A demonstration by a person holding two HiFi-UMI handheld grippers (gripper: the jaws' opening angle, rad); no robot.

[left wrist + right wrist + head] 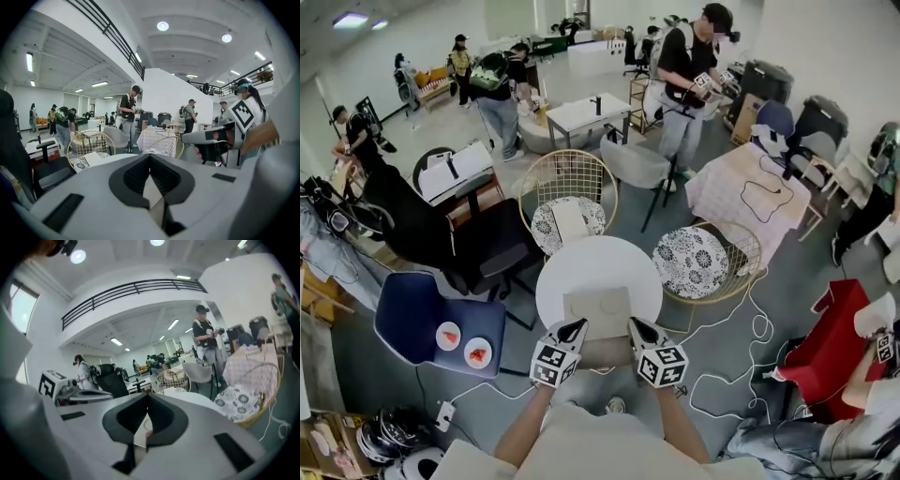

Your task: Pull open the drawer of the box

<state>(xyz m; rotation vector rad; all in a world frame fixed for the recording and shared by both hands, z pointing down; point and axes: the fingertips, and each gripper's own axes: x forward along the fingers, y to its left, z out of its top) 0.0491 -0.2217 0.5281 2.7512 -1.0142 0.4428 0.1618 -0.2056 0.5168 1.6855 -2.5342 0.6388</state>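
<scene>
Tan box (598, 307): one, low and flat, on the round white worktop (598, 258), toward the edge nearest me. Its top faces my head view. I cannot tell from any view whether its drawer is in or out.

Left gripper (576, 327): held just beside the box's near left corner, marker cube toward me. Its own view shows the jaws closed tip to tip with nothing gripped. A sliver of tan box shows through the gap beneath the tips.

Right gripper (636, 325): just beside the box's near right corner, mirroring the left one. Jaws closed together, holding nothing. A tan surface with a faint ring mark shows behind them.

Both grippers: apart from each other, with the box's near end between them. I cannot tell whether either touches the box.

Wire chairs, two: gold-coloured frames with black-and-white patterned cushions. One (572, 202) stands beyond the worktop, one (705, 262) to its right.

Blue chair (412, 319): left of the worktop, carrying two small white plates (448, 336) of red food.

Red bag (830, 342): on the floor, far right.

White cable (755, 328): looped on the floor between worktop and red bag.

People: several standing in the background.
</scene>
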